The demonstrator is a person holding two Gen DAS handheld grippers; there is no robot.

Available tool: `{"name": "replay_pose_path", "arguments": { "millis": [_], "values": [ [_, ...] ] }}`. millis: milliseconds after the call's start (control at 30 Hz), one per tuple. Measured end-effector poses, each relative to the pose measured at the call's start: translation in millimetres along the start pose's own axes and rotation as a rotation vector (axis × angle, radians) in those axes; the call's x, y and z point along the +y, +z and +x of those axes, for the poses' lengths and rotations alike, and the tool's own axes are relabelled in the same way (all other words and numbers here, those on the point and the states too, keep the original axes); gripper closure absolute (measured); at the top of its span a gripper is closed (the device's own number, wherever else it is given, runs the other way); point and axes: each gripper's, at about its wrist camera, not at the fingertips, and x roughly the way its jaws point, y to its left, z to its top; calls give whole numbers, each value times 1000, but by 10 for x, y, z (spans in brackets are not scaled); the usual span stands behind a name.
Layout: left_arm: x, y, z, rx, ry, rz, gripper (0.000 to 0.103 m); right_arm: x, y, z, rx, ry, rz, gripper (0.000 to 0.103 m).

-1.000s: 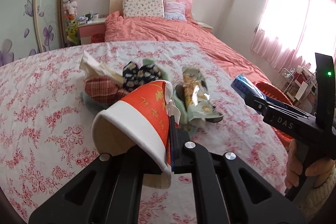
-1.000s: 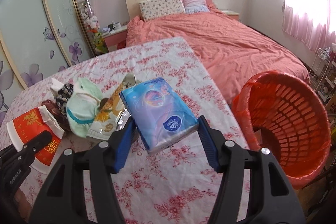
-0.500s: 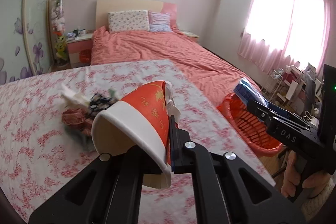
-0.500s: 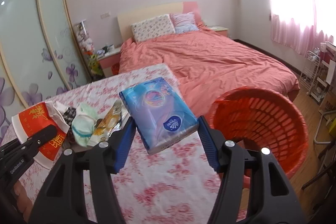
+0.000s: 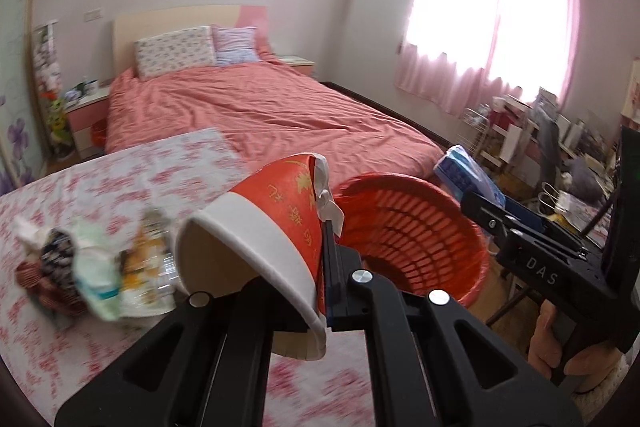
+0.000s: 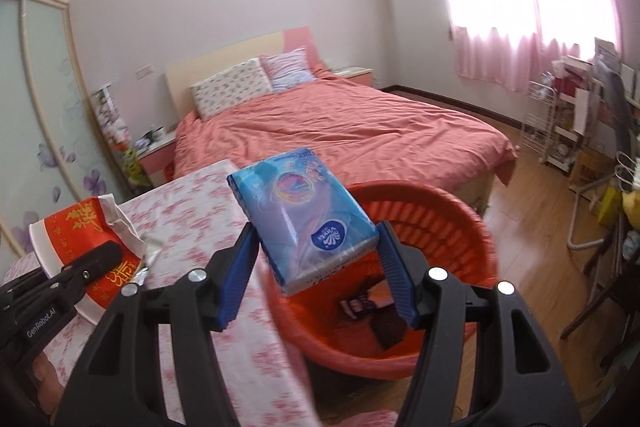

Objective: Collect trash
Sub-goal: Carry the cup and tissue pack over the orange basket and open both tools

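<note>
My left gripper (image 5: 316, 291) is shut on the wall of a crumpled red and white paper cup (image 5: 264, 235), held in the air near the table's right edge; the cup also shows in the right wrist view (image 6: 86, 247). My right gripper (image 6: 320, 267) is shut on a blue tissue pack (image 6: 304, 215), held above the rim of the orange mesh basket (image 6: 448, 223). The basket (image 5: 408, 235) stands on the floor beside the table, just beyond the cup. The right gripper with the pack (image 5: 468, 175) shows at the right of the left wrist view.
A heap of wrappers, cloth and tissue (image 5: 92, 267) lies on the floral tablecloth (image 5: 132, 179) at the left. Some dark trash (image 6: 372, 311) lies in the basket. A pink bed (image 5: 256, 111) stands behind. Shelves and chairs (image 6: 580, 131) crowd the right wall.
Both grippers have swung right, away from the heap on the table and toward the basket. The tissue pack now hangs over the basket's rim. Both grips are unchanged.
</note>
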Motion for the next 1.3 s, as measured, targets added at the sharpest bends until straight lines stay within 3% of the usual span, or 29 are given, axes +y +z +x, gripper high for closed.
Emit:
{"name": "replay_pose_path", "arguments": {
  "millis": [367, 900, 933, 1000, 1033, 1067, 1300],
  "values": [
    [-656, 143, 605, 45, -104, 94, 99, -659, 33, 270, 12, -40, 92, 44],
    [-862, 100, 1117, 150, -121, 114, 99, -1108, 97, 748, 45, -30, 196, 43],
    [-861, 100, 1129, 156, -116, 114, 97, -1089, 86, 758, 48, -27, 198, 43],
    [-849, 99, 1157, 173, -114, 110, 83, -1094, 75, 797, 56, -15, 206, 41],
    [-837, 101, 1166, 175, -110, 108, 63, -1103, 75, 823, 61, -8, 211, 41],
    [-822, 96, 1162, 176, -107, 105, 50, -1106, 76, 838, 65, -8, 213, 41],
    [-765, 92, 1104, 173, -65, 110, 41, -1145, 54, 805, 63, -19, 224, 36]
  ]
}}
